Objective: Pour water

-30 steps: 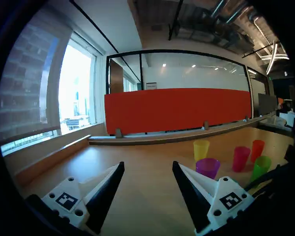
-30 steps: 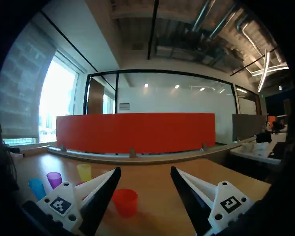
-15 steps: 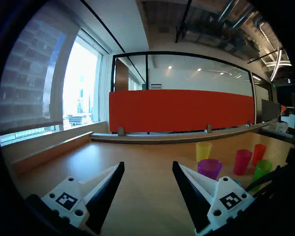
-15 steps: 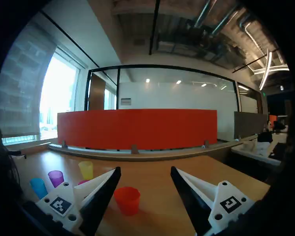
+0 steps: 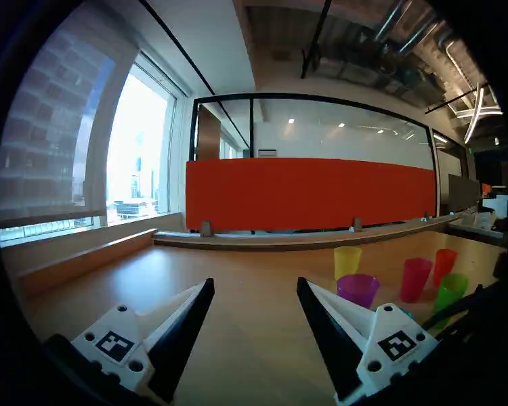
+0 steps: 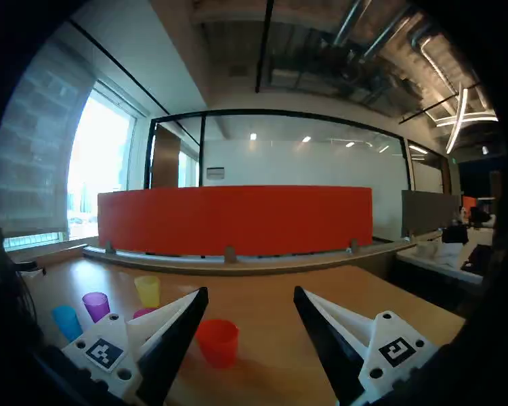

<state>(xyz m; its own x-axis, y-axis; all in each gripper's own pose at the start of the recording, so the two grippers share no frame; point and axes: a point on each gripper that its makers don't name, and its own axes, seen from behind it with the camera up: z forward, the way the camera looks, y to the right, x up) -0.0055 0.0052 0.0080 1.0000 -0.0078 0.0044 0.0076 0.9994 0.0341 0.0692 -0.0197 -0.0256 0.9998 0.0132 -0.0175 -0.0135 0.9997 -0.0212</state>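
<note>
Left hand-held gripper (image 5: 255, 284) and right hand-held gripper (image 6: 250, 291) both spread apart, empty; red cup (image 6: 217, 342) looks light, thin plastic, squashable. Pinch mid-wall, gently.

Your left gripper's (image 5: 254, 283) right-hand finger (image 5: 325, 328) covers the near lower side of the purple cup (image 5: 357, 289) just beyond it, and a blue cup (image 5: 404, 311) peeks out as a mere sliver above that finger's mount. On your right gripper (image 6: 250, 289), the left-hand finger (image 6: 173, 331) hides most of a pink cup (image 6: 144, 312) and the red cup's (image 6: 218, 342) nearest edge. You cannot tell whether any cup holds water.
</note>
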